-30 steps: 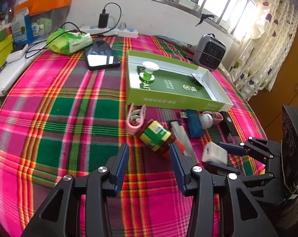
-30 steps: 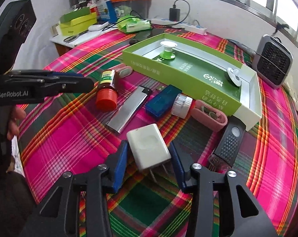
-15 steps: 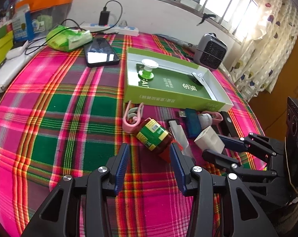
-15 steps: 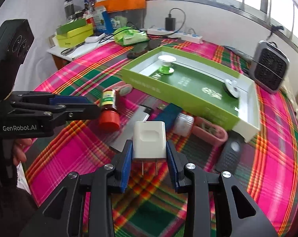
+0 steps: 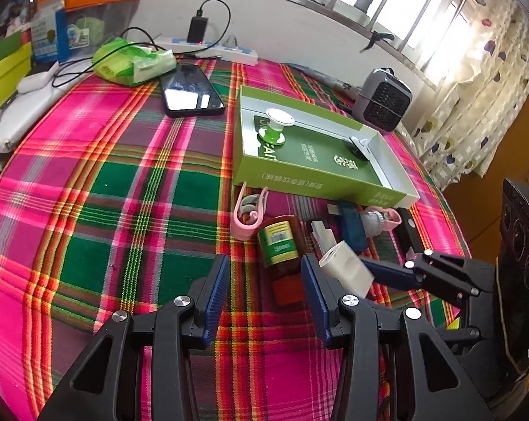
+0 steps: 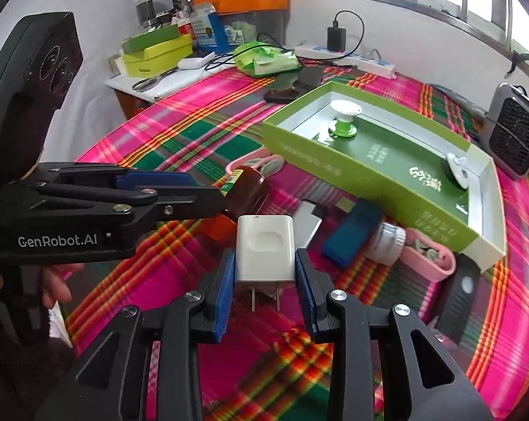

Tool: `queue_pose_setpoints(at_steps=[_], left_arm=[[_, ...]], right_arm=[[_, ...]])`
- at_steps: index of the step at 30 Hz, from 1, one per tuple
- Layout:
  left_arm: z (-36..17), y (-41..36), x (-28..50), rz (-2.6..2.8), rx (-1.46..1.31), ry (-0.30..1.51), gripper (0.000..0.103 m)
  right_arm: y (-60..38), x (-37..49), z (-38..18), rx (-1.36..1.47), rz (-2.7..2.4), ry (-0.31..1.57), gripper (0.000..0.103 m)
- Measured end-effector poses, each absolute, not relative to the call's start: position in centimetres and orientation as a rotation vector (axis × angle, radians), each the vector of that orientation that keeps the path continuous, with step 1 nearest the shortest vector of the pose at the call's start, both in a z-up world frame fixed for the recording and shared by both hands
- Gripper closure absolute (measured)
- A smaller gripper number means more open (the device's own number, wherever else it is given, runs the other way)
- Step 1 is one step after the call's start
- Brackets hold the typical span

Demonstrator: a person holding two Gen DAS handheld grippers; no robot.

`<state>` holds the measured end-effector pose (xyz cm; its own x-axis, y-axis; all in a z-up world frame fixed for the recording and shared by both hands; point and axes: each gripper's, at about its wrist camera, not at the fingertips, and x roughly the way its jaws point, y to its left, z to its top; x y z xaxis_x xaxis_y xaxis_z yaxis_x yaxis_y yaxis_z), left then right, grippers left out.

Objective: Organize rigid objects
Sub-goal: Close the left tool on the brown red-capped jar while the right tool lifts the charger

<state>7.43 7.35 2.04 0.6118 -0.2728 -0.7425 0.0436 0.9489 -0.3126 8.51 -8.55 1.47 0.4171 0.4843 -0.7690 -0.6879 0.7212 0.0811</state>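
We have the white charger plug (image 6: pixel 265 248) pinched between the blue pads of our right claw (image 6: pixel 265 273), lifted clear of the surface (image 6: pixel 180 133), prongs pointing back toward the camera. It looks like a light, hard plastic block with smooth, flat sides, so we judge a squeeze across those two flat faces is the sound hold; the glossy shell could slip if the grip slackens, and the prongs are best left untouched. Our left claw (image 5: pixel 262 291) stands spread and holds nothing, poised around the brown bottle (image 5: pixel 281 249) that lies on its side. Beyond sits the green box (image 6: pixel 369 179), open, a likely place for the plug.
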Motion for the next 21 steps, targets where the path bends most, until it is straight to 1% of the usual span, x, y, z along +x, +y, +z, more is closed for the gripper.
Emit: queue_pose_setpoints(at_steps=[21], left_arm=[[1.3, 5.0, 9.0, -0.210, -0.205, 0.924, 0.061]], right_arm=[[-11.9, 8.5, 2.2, -0.188, 0.648, 0.847, 0.068]])
